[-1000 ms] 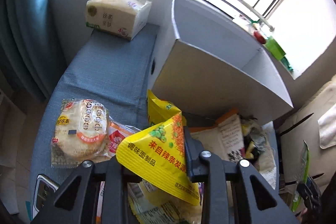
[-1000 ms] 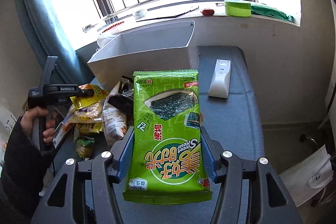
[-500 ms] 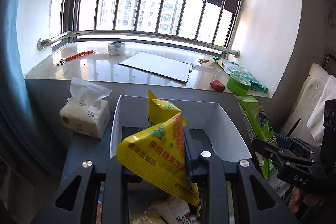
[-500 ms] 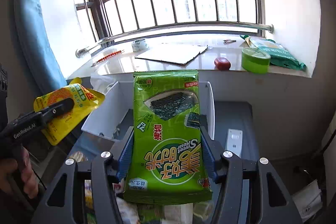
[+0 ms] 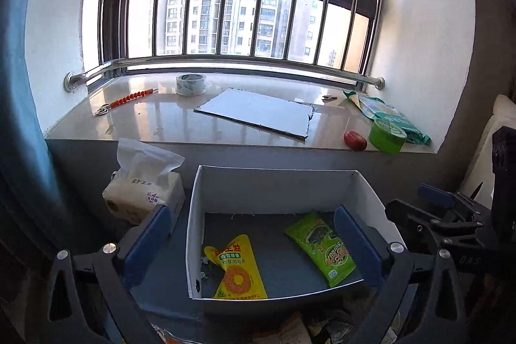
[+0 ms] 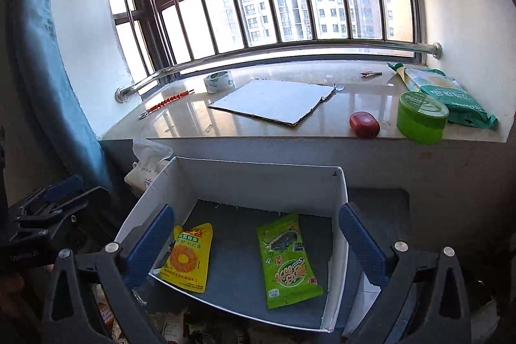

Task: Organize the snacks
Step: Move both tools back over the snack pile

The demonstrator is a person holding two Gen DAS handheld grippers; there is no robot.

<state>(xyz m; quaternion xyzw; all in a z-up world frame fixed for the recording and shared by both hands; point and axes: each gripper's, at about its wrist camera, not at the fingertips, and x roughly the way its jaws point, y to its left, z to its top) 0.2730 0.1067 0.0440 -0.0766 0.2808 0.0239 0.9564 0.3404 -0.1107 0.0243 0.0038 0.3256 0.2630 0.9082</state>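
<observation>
Left gripper [image 5: 254, 239] jaws spreading wide, nothing between the blue pads [image 5: 146, 239]; it hangs over the near edge of the white box [image 5: 274, 186]. Right gripper [image 6: 258, 242] same: jaws opening wide, empty, blue pads [image 6: 150, 244] either side of the box's near rim. Each gripper shows at the edge of the other's view, beside the box.

Yellow snack pouch [image 5: 237, 268] lies flat on the box floor, left half, near the left wall, its lower end against the near wall. Green seaweed pack [image 5: 322, 247] lies flat on the box floor, right half, tilted, apart from the yellow pouch. Both loose, touching neither gripper.

More snack packets [image 6: 180, 324] in a heap just in front of the box, under the grippers, partly hidden.

Tissue pack [image 5: 143, 192] stands just left of the box. Behind the box, on the windowsill [image 5: 161, 118]: cardboard sheet [image 5: 258, 112] in the middle, tape roll [image 5: 191, 84] and orange-handled tool [image 5: 129, 97] left of it, red object [image 5: 354, 140], green round tub [image 5: 387, 136] and green bag [image 5: 393, 118] to its right. Blue curtain [image 5: 19, 118] far left of the box.
</observation>
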